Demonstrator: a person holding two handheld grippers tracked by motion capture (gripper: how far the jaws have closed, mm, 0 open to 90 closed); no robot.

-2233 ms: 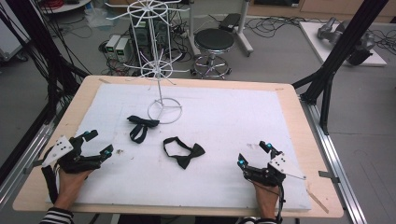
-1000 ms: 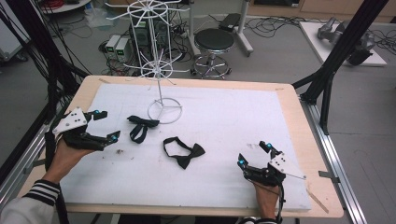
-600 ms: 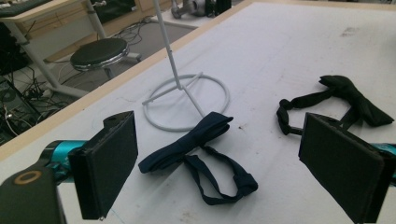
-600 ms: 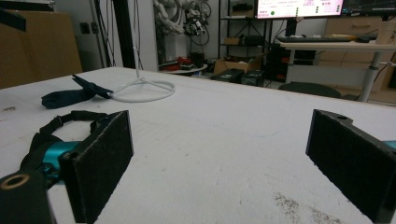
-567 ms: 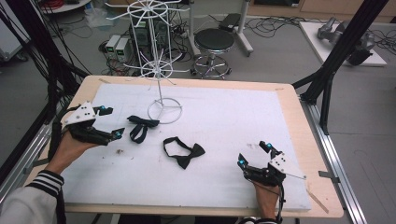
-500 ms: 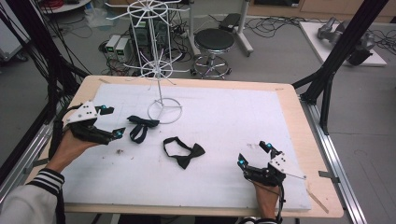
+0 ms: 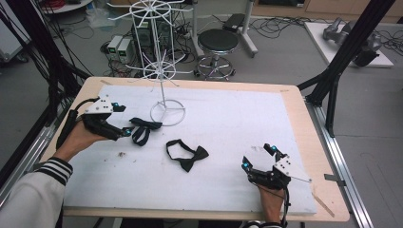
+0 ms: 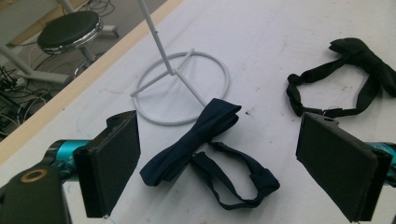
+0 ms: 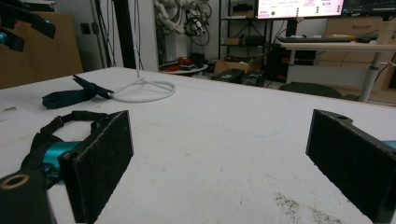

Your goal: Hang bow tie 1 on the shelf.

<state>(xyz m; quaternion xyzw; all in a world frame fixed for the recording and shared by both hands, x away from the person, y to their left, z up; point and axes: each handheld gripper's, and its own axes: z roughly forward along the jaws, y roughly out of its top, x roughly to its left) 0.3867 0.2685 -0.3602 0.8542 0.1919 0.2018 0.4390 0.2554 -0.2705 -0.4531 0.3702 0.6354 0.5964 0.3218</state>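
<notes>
From the high view, the left claw [image 7: 122,120] hangs over the white mat [image 7: 228,118] at about 9 o'clock from the table's middle, its jaws spread wide. The navy bow tie [image 7: 142,129] lies just beside its tips, toward 3 o'clock, not touched. The tie is crumpled, its strap looped under the bow, and one end reaches the ring foot of the white wire stand [image 7: 167,113]. A black bow tie [image 7: 187,154] lies at 5 o'clock from the navy one, apart from it. The right claw [image 7: 259,156] rests on the mat near 5 o'clock, jaws spread and nothing between them, well apart from both ties. The count is two bow ties, one stand, two claws.

In the left gripper view, the navy bow tie [image 8: 205,149] lies flat on the mat between and beyond the two open pads [image 8: 112,161], touching neither. Its bow runs slantwise toward 1 o'clock and ends just beside the stand's ring [image 8: 184,88]; its thin strap forms a closed loop toward 5 o'clock. The black bow tie [image 8: 345,70] lies at 2 o'clock, strap also looped.

In the right gripper view, the jaws stand wide apart over bare mat. The black bow tie's strap [image 9: 70,119] shows beside the left pad at 9 o'clock; the navy bow tie [image 9: 74,95] and the stand's ring [image 9: 142,91] lie farther off at 10 o'clock.
</notes>
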